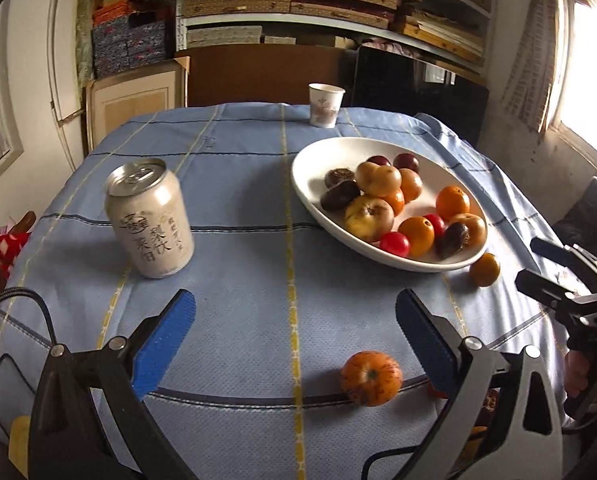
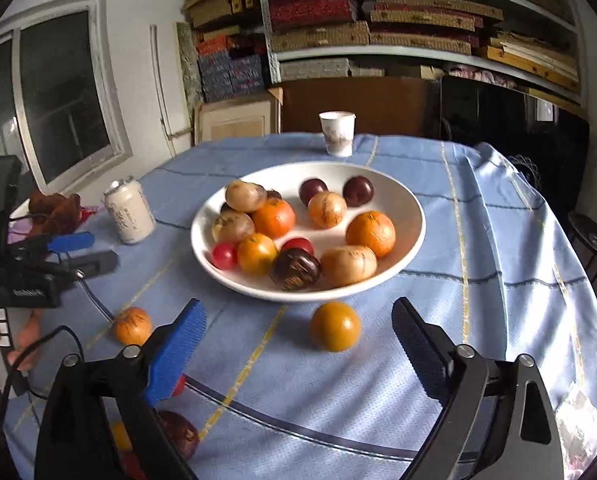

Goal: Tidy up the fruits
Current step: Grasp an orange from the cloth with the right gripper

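Since both jaws gape empty, we grip the orange (image 2: 334, 326) across its middle (round, firm, rolls easily).

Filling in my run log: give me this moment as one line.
left hand-held gripper: open, empty | right hand-held gripper: open, empty | bowl: holds fruit | orange, striped fruit: loose on tablecloth

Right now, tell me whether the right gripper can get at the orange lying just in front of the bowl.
Probably yes. The right gripper is open and empty, the orange lies on bare cloth between its fingers' line, and only the white bowl behind it crowds the approach.
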